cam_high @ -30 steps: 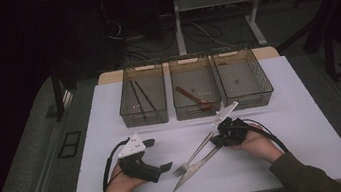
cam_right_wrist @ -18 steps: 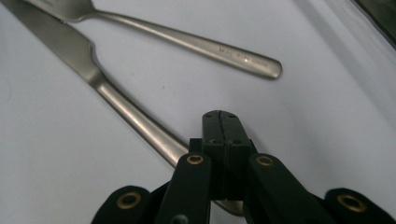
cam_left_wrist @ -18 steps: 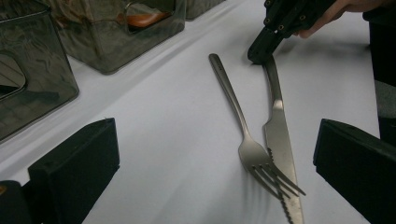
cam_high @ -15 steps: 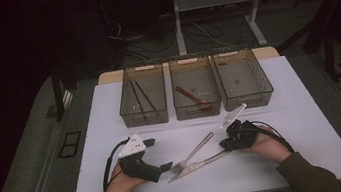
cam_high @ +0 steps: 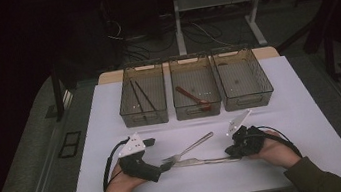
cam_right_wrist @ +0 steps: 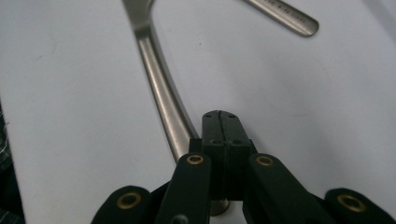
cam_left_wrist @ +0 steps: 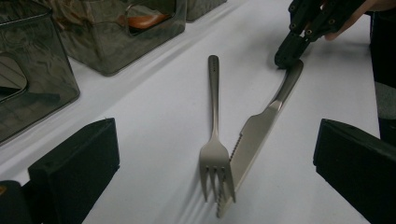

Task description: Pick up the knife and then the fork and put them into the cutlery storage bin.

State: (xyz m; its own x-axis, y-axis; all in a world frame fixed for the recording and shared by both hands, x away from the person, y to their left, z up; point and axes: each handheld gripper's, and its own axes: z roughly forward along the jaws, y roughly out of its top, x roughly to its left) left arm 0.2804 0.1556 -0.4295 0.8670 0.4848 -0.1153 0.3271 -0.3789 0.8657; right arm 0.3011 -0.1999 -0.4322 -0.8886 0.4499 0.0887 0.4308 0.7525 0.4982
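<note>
A steel fork (cam_high: 189,147) lies slantwise on the white table, and a steel knife (cam_high: 203,161) lies level just in front of it. In the left gripper view the fork (cam_left_wrist: 214,107) and the knife (cam_left_wrist: 264,119) cross at their tips. My left gripper (cam_high: 159,154) rests at the front left, open wide, its fingers (cam_left_wrist: 79,158) either side of the cutlery tips without touching them. My right gripper (cam_right_wrist: 220,122) is shut with nothing between its pads. It sits on top of the knife handle (cam_right_wrist: 161,88) near the handle's end, also seen as the right gripper (cam_left_wrist: 288,51).
Three clear bins stand in a row at the back: the left bin (cam_high: 125,113) holds dark chopsticks (cam_high: 141,96), the middle bin (cam_high: 178,109) a brown spoon (cam_high: 193,98), the right bin (cam_high: 263,79) looks bare. White tabletop (cam_high: 308,122) lies to the right.
The right gripper moved right and toward the person. The knife swung with it from a slant to lying level. The left gripper stayed put.
</note>
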